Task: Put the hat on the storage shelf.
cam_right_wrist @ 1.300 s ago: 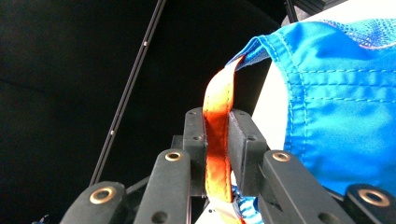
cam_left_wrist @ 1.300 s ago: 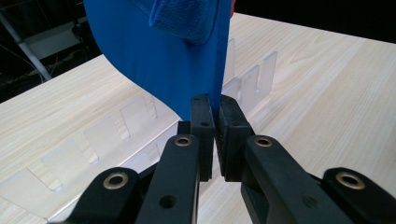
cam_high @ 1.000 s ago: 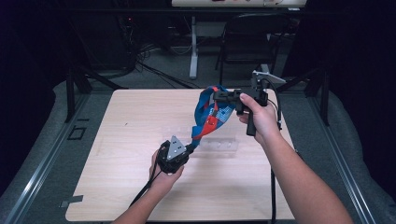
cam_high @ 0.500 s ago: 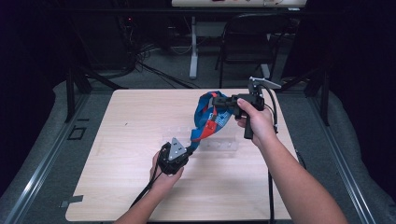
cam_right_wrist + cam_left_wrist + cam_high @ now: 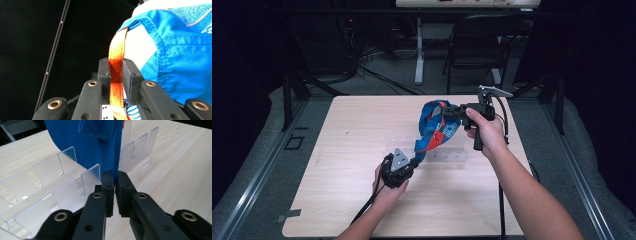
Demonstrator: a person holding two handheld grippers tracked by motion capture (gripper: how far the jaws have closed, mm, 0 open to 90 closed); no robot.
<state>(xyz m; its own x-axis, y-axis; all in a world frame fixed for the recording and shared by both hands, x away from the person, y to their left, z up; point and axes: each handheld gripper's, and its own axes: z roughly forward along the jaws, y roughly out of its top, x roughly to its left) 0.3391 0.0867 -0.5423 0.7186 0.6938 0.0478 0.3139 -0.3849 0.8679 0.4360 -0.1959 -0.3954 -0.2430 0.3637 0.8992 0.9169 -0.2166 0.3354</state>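
Both hand-held grippers clamp a blue bag (image 5: pixel 432 127): left on fabric, right on its orange strap (image 5: pixel 115 72); print unreadable

Beyond your pale wooden table (image 5: pixel 337 200), a dark folding chair (image 5: pixel 474 47) stands on grey floor (image 5: pixel 392 75) amid cables (image 5: pixel 362 62).

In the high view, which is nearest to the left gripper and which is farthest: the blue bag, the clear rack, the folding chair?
1. Blue bag: its lower end is in the left gripper, clamped.
2. Clear rack: on the table, just right of that gripper.
3. Folding chair: on the floor beyond the table's far edge.
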